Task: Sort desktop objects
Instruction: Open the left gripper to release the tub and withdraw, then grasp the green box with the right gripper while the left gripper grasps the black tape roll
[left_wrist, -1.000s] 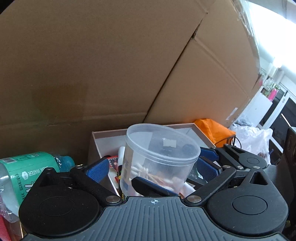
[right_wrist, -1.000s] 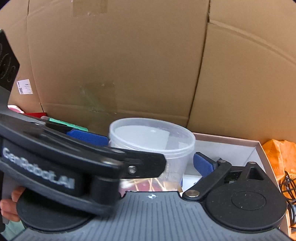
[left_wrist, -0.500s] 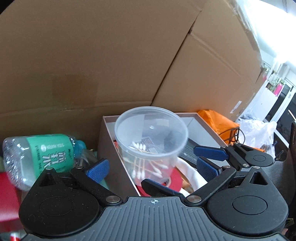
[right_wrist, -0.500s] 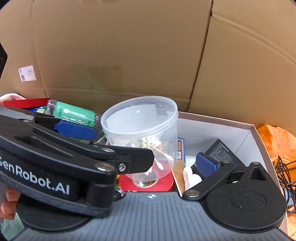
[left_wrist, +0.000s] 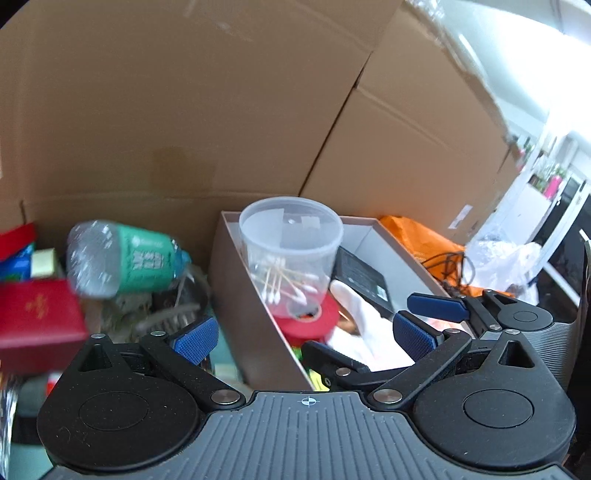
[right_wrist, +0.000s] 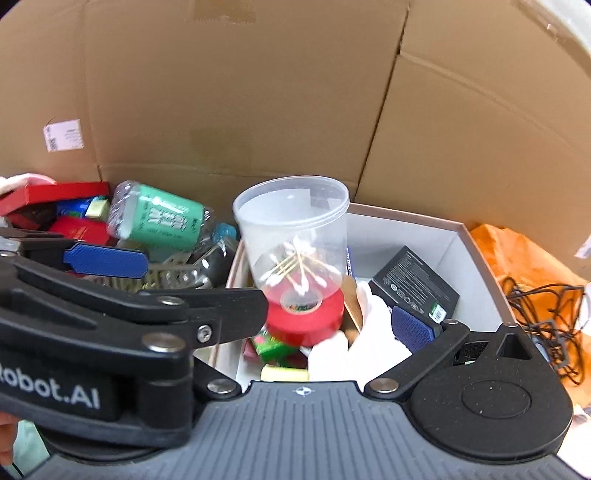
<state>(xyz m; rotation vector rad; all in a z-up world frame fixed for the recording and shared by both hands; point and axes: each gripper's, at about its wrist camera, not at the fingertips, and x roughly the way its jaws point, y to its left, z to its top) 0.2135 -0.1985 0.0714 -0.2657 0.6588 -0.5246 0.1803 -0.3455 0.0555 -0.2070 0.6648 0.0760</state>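
A clear plastic tub (left_wrist: 290, 251) (right_wrist: 293, 236) with cotton swabs in its bottom stands upright on a red tape roll (right_wrist: 306, 319) inside a grey-white box (left_wrist: 243, 288) (right_wrist: 406, 221). My left gripper (left_wrist: 304, 338) is open and sits in front of the tub, not touching it. In the right wrist view the left gripper (right_wrist: 184, 284) crosses the left side and hides my right gripper's left finger. My right gripper (right_wrist: 303, 332) is open and also clear of the tub. The left wrist view shows its spread fingers (left_wrist: 436, 306) at the right.
A green-labelled water bottle (left_wrist: 125, 262) (right_wrist: 162, 221) lies left of the box beside red boxes (left_wrist: 37, 321). Inside the box are a black packet (right_wrist: 413, 280) and white cloth (right_wrist: 354, 343). An orange bag (right_wrist: 524, 258) lies to the right. Cardboard walls (left_wrist: 184, 110) stand behind.
Both grippers have drawn back and upward from the tub, which was close between the fingers. It now stands farther off on the tape roll in the box.
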